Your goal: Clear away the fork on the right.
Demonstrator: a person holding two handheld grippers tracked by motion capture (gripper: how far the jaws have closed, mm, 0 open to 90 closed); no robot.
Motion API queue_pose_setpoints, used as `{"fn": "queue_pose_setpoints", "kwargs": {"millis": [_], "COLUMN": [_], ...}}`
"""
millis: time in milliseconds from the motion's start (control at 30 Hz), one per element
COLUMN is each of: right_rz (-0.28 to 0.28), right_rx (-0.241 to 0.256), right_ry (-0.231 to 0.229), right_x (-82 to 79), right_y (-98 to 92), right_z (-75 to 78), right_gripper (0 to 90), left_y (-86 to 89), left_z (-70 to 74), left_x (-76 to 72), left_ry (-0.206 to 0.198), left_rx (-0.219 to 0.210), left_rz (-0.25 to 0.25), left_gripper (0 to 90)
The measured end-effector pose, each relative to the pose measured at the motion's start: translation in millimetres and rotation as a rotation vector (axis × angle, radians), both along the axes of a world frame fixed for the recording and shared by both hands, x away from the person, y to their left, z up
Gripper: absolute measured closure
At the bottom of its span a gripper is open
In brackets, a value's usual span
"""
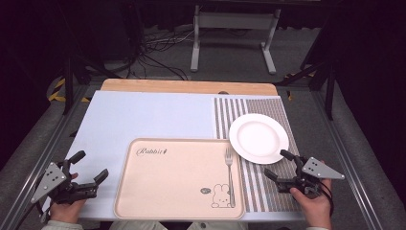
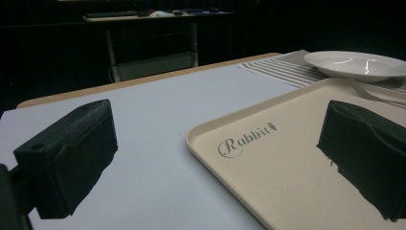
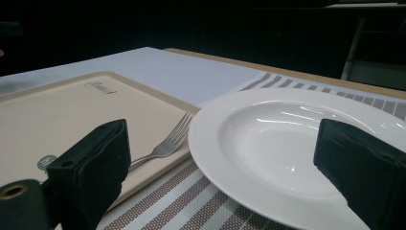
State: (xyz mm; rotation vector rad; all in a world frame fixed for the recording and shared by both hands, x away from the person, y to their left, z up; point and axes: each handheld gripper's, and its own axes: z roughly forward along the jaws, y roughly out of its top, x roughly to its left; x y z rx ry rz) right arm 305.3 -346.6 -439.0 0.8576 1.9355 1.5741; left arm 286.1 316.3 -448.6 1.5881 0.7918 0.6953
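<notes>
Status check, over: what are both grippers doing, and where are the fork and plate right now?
Left hand-held gripper open, empty. Right hand-held gripper open, empty, near plate. Fork lying on tray, right side. Plate on striped mat.

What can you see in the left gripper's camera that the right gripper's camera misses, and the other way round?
Left gripper view alone: the "Rabbit" lettering readable up close, and a wide stretch of pale blue mat before its open jaws.

Right gripper view alone: the fork's tines seen clearly, the white plate close up, and the striped placemat right under its open jaws.

Both: the beige tray, the plate, the fork and the striped placemat.
</notes>
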Motion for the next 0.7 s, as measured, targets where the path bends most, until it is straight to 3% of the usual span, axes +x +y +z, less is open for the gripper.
{"fn": "queue_pose_setpoints", "kwargs": {"millis": [100, 200, 700], "right_rz": [-0.025, -0.051, -0.029], "right_rx": [0.021, 0.048, -0.017], "right_ry": [0.022, 0.073, 0.066], "right_x": [-1.1, -0.9, -0.1], "right_y": [-2.8, -5.6, 1.3], "right_z": [-4.3, -12.7, -13.7], "right_gripper": [6.2, 5.6, 4.3], "left_y": [0.1, -0.1, 0.6], "left_z": [-0.1, 0.0, -0.9], "left_x": [0.1, 0.0, 0.9], "left_ry": [0.000, 0.000, 0.001], "left_rx": [0.000, 0.000, -0.007], "left_rz": [-0.001, -0.003, -0.002], "left_gripper": [0.4, 0.4, 0.3]}}
